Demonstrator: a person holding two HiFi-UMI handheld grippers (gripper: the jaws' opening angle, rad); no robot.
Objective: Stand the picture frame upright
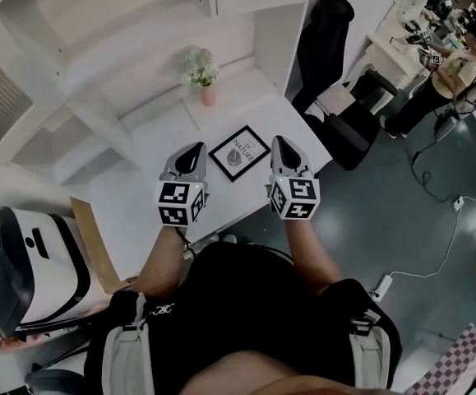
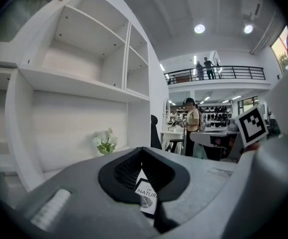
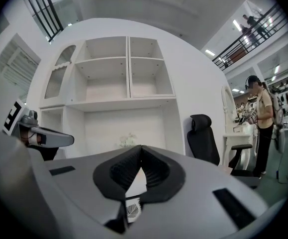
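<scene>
A black picture frame (image 1: 239,152) with a white leaf print lies flat on the white desk (image 1: 147,212), between my two grippers. My left gripper (image 1: 193,150) hovers just left of it, jaws shut and empty. To the frame's right my right gripper (image 1: 279,142) is also shut with nothing held. Through the left gripper view's jaw gap a piece of the frame (image 2: 147,198) shows below. The right gripper view shows only a corner of the frame's print (image 3: 132,209) under its jaws.
A small vase of white flowers (image 1: 201,71) stands at the desk's back by the white shelving (image 1: 98,23). A black office chair (image 1: 324,39) sits right of the desk. A white and black case (image 1: 24,262) and a cardboard piece (image 1: 98,245) lie at the left. A person (image 1: 451,64) stands far right.
</scene>
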